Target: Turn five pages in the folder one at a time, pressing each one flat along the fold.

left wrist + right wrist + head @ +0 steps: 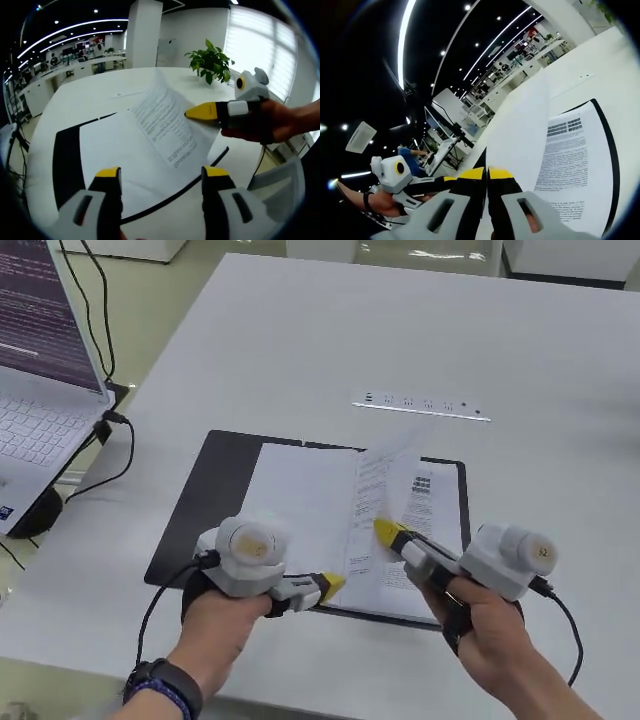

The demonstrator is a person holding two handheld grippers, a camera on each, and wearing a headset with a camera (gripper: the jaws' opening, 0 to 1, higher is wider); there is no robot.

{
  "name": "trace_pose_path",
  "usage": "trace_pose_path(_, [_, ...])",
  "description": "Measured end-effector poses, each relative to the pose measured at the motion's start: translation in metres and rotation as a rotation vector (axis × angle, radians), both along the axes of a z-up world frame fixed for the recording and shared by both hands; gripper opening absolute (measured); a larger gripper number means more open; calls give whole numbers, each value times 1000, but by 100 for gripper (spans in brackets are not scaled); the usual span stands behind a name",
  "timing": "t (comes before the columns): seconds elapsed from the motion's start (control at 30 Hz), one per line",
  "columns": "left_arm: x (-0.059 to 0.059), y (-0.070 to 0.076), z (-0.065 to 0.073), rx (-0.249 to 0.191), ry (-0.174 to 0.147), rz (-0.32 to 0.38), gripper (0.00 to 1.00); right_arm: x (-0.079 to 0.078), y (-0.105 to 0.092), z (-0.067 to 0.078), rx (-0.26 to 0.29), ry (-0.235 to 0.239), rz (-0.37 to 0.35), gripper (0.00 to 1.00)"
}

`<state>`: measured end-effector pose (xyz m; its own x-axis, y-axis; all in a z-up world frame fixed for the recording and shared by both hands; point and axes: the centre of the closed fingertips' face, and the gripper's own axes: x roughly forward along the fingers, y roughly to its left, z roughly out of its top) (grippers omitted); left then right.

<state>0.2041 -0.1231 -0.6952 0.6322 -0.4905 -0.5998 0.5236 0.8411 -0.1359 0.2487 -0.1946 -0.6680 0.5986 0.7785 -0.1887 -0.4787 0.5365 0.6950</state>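
- We had the right gripper [388,531] clenched on the free edge of a white printed paper page [378,485]. The sheet stood lifted mid-turn, rising ahead of and above its jaws.
- The left gripper [161,172] was released, jaws apart and holding nothing, hovering over the near edge of the flat black open folder [200,502].
- The folder lay on the white table [400,330], just ahead of both grippers.
- Our call for this step:
  - swing the pinched edge in an arc towards the left gripper
  - keep to one sheet, with no pull against the binding
  - let go once the page lies down, then run the tips along the fold [348,560]
- Orientation: the folder lay face up, and its fold ran away from us between the two grippers. The page's long axis was parallel to the fold, and the print's top looked to be at the far end.
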Motion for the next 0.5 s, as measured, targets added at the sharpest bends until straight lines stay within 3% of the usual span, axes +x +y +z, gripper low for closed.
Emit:
trace_pose_path(0.37, [-1,30,10,7,-22,63,64,10,43,7,56,12,31,0])
trace_pose_path(0.5, [-5,42,11,2,-23,95,65,9,65,9,55,8,77,0])
